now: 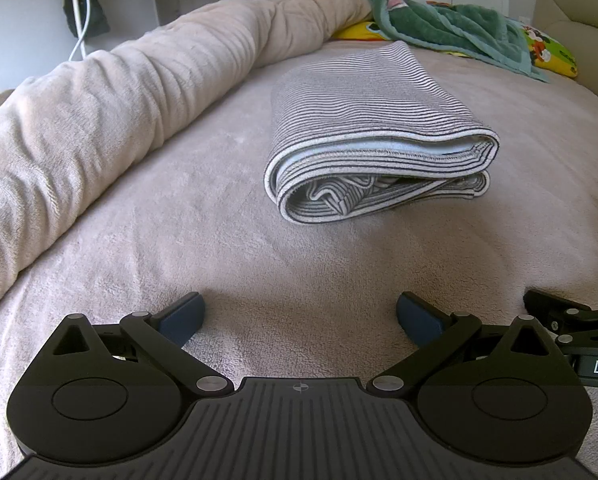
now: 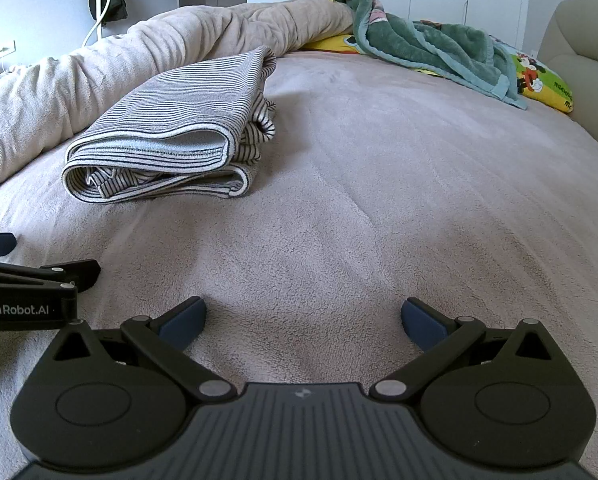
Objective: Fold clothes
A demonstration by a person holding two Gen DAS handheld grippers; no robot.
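A grey and white striped garment (image 1: 371, 128) lies folded in a thick bundle on the beige bed cover (image 1: 179, 240). It also shows in the right wrist view (image 2: 171, 128), ahead and to the left. My left gripper (image 1: 299, 316) is open and empty, low over the cover, a short way in front of the bundle. My right gripper (image 2: 303, 320) is open and empty, beside the left one, to its right. The left gripper's side shows at the left edge of the right wrist view (image 2: 31, 284).
A rolled beige duvet (image 1: 111, 112) runs along the left side of the bed. A green blanket (image 1: 439, 20) and a yellow cartoon pillow (image 1: 547, 48) lie at the far end. A beige headboard (image 1: 579, 8) stands at the far right.
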